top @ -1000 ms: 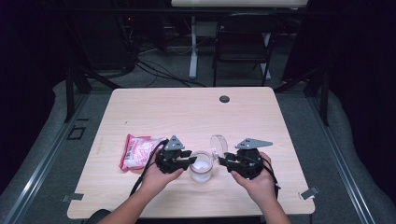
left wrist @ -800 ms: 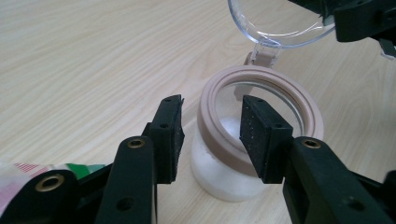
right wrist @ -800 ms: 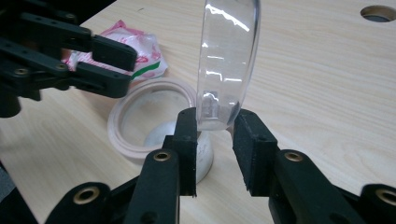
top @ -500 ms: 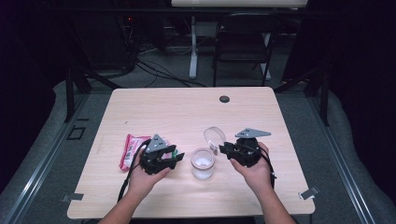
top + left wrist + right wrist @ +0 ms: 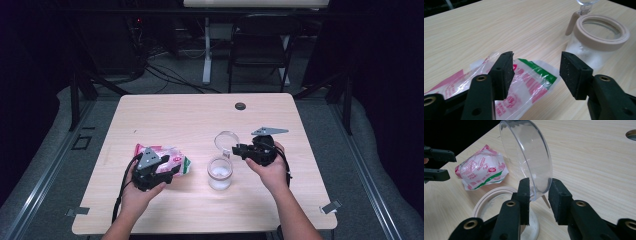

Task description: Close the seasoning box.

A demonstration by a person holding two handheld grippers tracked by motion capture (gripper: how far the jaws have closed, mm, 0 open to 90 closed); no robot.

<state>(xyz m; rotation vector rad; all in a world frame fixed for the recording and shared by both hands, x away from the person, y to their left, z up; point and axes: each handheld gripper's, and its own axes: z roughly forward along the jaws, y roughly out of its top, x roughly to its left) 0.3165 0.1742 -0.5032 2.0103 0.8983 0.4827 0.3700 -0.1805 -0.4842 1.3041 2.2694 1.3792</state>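
- Pale wood-grain table (image 5: 200, 120), high view: the left gripper (image 5: 167, 175) sits at 8 o'clock of the tabletop, over the near end of a pink, white and green plastic packet (image 5: 172, 156). Its jaws stand apart and have just been opening.
- High view, centre: a clear jar (image 5: 220, 172) stands upright on the table, its lower part frosted white. At 1 o'clock of the jar the right gripper (image 5: 236, 149) holds a clear round lid (image 5: 227, 139); the jaws have just been opening a little, with the lid's edge between them.
- High view, limits: forearms are cut off at the bottom edge. The room beyond the table is dark; a chair and cables are hard to make out.
- Left gripper view: two black jaws with rough, matte pads rise from the bottom, wide apart, gripping nothing. The crinkled, glossy packet (image 5: 529, 80) lies beneath and between them; whether the left pad touches it cannot be told. At 2 o'clock stands the jar (image 5: 599, 47) with a beige ring around its mouth; its right side is cut off.
- Right gripper view: the jaws stand narrow on the rim of the lid (image 5: 529, 157), a smooth transparent dome tilted on edge. Below, at 7 o'clock, is the jar's beige-rimmed mouth (image 5: 491, 197), partly hidden by the jaws. The packet (image 5: 482, 170) lies at 10 o'clock, and the left gripper (image 5: 439, 166) shows at the left edge, cut off.
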